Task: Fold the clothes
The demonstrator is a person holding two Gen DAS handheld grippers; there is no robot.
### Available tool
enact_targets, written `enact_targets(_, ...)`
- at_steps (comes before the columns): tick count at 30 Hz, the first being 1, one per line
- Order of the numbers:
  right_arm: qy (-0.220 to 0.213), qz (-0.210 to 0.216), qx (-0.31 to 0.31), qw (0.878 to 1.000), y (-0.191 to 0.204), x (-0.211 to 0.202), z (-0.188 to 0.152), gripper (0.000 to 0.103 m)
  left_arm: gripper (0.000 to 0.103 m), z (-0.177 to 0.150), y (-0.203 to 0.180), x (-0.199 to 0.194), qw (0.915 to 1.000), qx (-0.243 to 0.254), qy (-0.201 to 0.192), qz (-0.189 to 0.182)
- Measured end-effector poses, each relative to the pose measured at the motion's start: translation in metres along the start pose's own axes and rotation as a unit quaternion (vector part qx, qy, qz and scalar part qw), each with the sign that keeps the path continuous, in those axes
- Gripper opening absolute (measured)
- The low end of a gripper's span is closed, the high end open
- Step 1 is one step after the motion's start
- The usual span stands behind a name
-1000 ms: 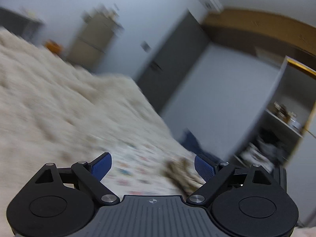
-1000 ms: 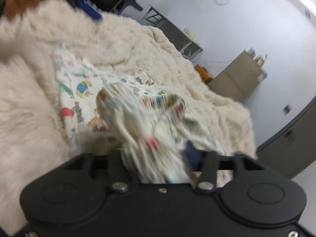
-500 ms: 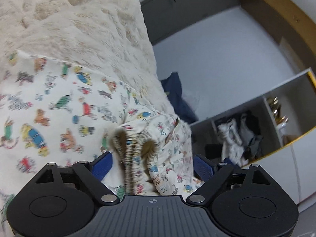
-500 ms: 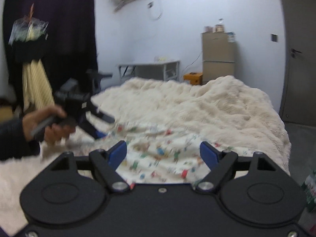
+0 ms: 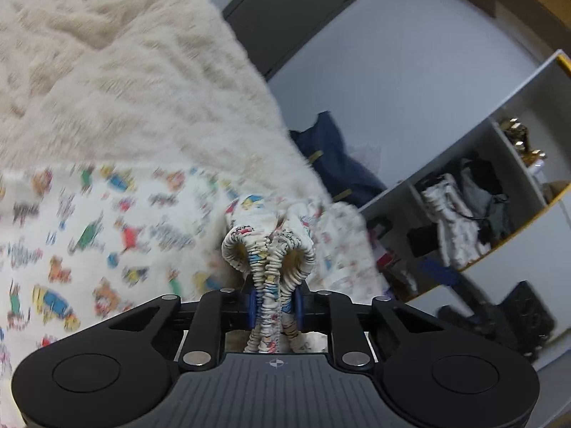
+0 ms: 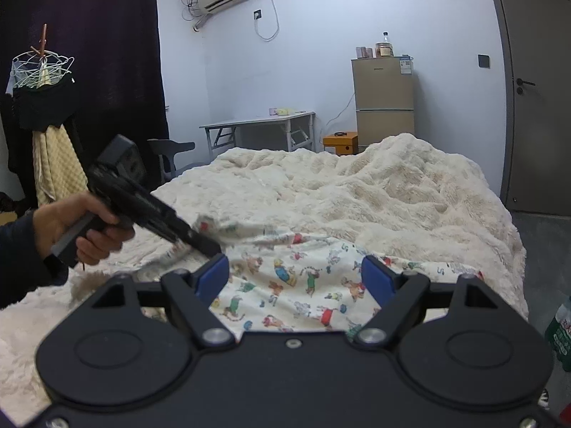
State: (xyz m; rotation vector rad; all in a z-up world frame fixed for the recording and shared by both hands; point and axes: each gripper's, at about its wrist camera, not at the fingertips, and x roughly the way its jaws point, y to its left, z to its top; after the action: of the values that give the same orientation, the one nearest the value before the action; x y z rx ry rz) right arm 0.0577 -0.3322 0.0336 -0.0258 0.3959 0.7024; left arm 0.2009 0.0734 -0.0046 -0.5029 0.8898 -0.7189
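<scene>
Jaws on the left gripper [image 5: 274, 306] are pinched tight on the gathered elastic waistband [image 5: 268, 260] of a printed garment [image 6: 296, 281], while those of the right gripper [image 6: 295, 278] stand wide with nothing between them. Gripping the waistband makes sense — it is the thickest, firmest edge, so a pull there should carry the whole cloth without it slipping. From the right wrist view the left gripper sits at about ten o'clock, held in a hand [image 6: 76, 224], with the cloth lifting slightly at the pinch; the rest of the garment lies spread on the bed at twelve o'clock, just ahead of the open right gripper, which looks placed to take another edge. Whether this is a smoothing pull or a fold being carried over, the pictures do not settle. Underneath is a shaggy cream blanket [image 6: 357, 185] — soft and rumpled, so creases will not press sharp. Beyond stand a small fridge [image 6: 385, 100] at one o'clock, a folding table [image 6: 257, 125] and a dark curtain [image 6: 92, 71].
</scene>
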Motion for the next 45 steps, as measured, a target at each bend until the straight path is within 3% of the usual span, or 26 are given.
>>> enact_targets(11, -0.006, -0.009, -0.008, 1.0, 0.004, 0.0, 0.001, 0.08, 0.014, 0.056, -0.01, -0.096, 0.9979, 0.0, -0.053, -0.037)
enact_targets(13, -0.002, -0.009, -0.01, 1.0, 0.005, 0.003, 0.0, 0.08, 0.015, 0.049, 0.016, -0.094, 0.9989, -0.025, -0.037, -0.015)
enact_targets(15, 0.002, -0.009, -0.012, 1.0, 0.006, 0.007, -0.001, 0.08, 0.019, 0.033, 0.055, -0.075, 0.9978, -0.052, -0.001, 0.04)
enact_targets(17, 0.006, -0.009, -0.015, 1.0, 0.007, 0.008, -0.002, 0.08, 0.028, 0.018, 0.091, -0.059, 0.9927, -0.083, 0.022, 0.084)
enact_targets(20, 0.007, -0.017, -0.03, 0.999, 0.008, 0.007, -0.002, 0.08, 0.034, 0.009, 0.11, -0.06, 0.9911, -0.114, -0.008, 0.069)
enact_targets(21, 0.007, -0.018, -0.031, 0.999, 0.007, 0.006, -0.001, 0.08, 0.038, 0.008, 0.107, -0.065, 0.9913, -0.111, -0.023, 0.067)
enact_targets(23, 0.009, -0.018, -0.026, 0.999, 0.001, 0.002, 0.0, 0.08, 0.056, 0.012, 0.091, -0.078, 0.992, -0.083, -0.049, 0.081)
enact_targets(27, 0.013, -0.022, 0.009, 1.0, -0.022, -0.01, 0.004, 0.08, 0.07, 0.021, 0.057, -0.098, 0.9909, -0.032, -0.087, 0.097)
enact_targets(29, 0.013, -0.019, 0.049, 0.999, -0.041, -0.012, 0.001, 0.08, 0.073, 0.024, 0.053, -0.096, 0.9911, -0.024, -0.087, 0.098)
enact_targets(33, 0.022, -0.009, 0.13, 0.991, -0.082, -0.006, -0.013, 0.08, 0.074, 0.022, 0.069, -0.072, 0.9908, -0.029, -0.059, 0.118)
enact_targets(35, 0.033, -0.01, 0.159, 0.987, -0.098, 0.002, -0.025, 0.08, 0.074, 0.018, 0.095, -0.055, 0.9884, -0.062, -0.047, 0.13)
enact_targets(39, 0.051, -0.026, 0.169, 0.984, -0.109, 0.015, -0.042, 0.08, 0.07, -0.003, 0.155, -0.04, 0.9799, -0.182, -0.075, 0.034)
enact_targets(41, 0.053, -0.025, 0.173, 0.983, -0.11, 0.018, -0.045, 0.08, 0.063, -0.005, 0.16, -0.029, 0.9812, -0.172, -0.076, 0.042)
enact_targets(45, 0.051, -0.026, 0.169, 0.984, -0.109, 0.021, -0.046, 0.08, 0.065, -0.006, 0.155, -0.035, 0.983, -0.161, -0.074, 0.048)
